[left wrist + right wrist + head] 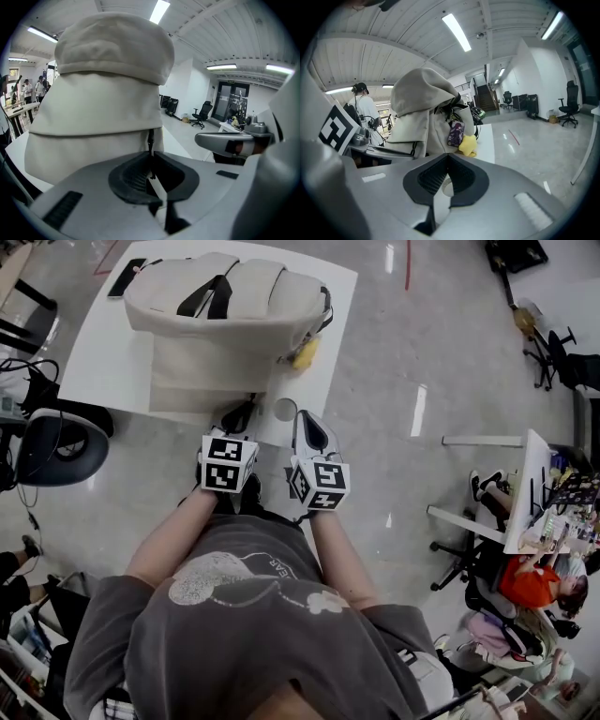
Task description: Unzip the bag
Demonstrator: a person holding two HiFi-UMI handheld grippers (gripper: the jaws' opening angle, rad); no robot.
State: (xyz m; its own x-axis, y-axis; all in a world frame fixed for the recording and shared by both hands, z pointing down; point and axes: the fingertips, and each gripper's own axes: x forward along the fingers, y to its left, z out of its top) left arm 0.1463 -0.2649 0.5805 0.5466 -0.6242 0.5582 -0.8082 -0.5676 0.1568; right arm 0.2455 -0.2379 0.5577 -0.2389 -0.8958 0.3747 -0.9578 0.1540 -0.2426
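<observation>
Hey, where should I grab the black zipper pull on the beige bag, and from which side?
Take the zipper pull by its thin hanging tab, coming at the front of the bag with one jaw on either side. It hangs straight down in front of the fabric, so the pads can probably pinch it flat without catching cloth. The left gripper is shut on it just this way.

Office; desks [527,486]; swivel chairs [47,448]; strip lights [158,10]
</observation>
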